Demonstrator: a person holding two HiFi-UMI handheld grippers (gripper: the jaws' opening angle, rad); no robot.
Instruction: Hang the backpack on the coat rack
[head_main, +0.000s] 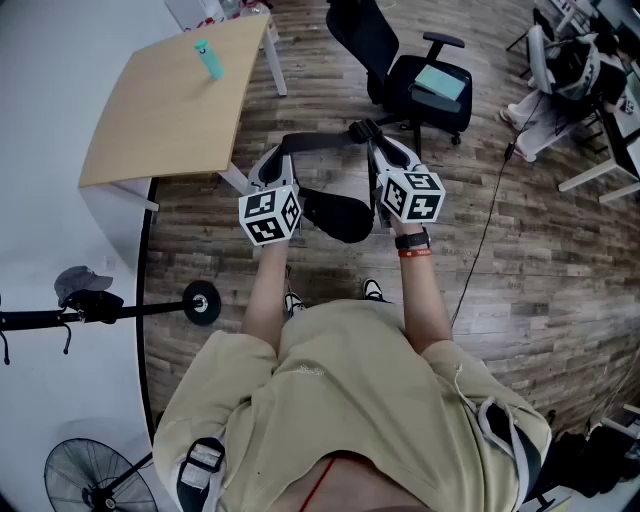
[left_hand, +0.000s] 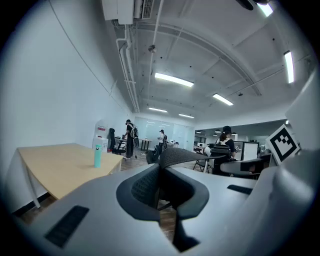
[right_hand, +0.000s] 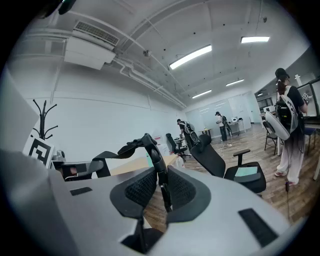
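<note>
Backpack (head_main: 338, 215): slung above the floor by its strap (head_main: 322, 140), left hand-held gripper (left_hand: 160, 182) and right hand-held gripper (right_hand: 162, 192) each clenched on it; advise holding the strap spread and level while carrying it to the coat rack (head_main: 140, 310).

A teal bottle (head_main: 208, 60) stands on the wooden table (head_main: 170, 120) near an office chair (head_main: 365, 35).

The table (head_main: 170, 110) stands ahead on the left. A chair (head_main: 420, 80) stands ahead on the right. The floor (head_main: 310, 90) between them is open. By the wall (head_main: 50, 150) on the left stands the rack (head_main: 201, 302) with a cap (head_main: 80, 283) on it, and a fan (head_main: 90, 475) nearby.
</note>
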